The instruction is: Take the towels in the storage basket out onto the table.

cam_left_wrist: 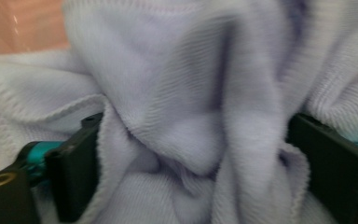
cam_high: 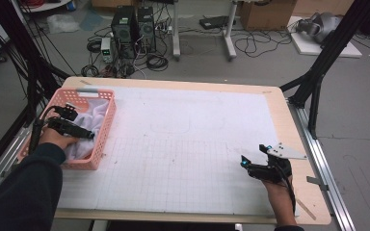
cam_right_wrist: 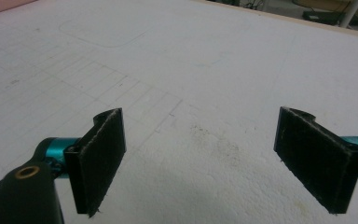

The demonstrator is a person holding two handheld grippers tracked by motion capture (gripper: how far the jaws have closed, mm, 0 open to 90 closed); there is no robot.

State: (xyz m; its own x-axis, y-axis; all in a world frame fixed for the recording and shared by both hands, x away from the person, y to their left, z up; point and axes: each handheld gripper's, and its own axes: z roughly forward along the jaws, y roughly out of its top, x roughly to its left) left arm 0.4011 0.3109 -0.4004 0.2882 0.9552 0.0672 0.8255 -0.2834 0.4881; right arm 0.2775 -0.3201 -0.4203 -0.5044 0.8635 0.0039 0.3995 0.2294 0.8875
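Basket [cam_high: 107, 120], pink plastic, at the far-left edge of the desk [cam_high: 188, 144], taken as the landmark. Inside the basket: pale lilac knit cloth [cam_high: 90, 126], bunched and crumpled. Left hand-held gripper [cam_high: 79, 126] sunk into that basket, jaws spread wide with a thick fold of cloth [cam_left_wrist: 186, 126] bulging between them, not yet pinched — probably set to close on a good mouthful for lifting out. Well to the right of the basket, near the desk's right edge: right hand-held gripper [cam_high: 251, 156], low over the white gridded mat [cam_right_wrist: 177, 70], jaws wide apart, holding nothing, seemingly waiting to receive the cloth.
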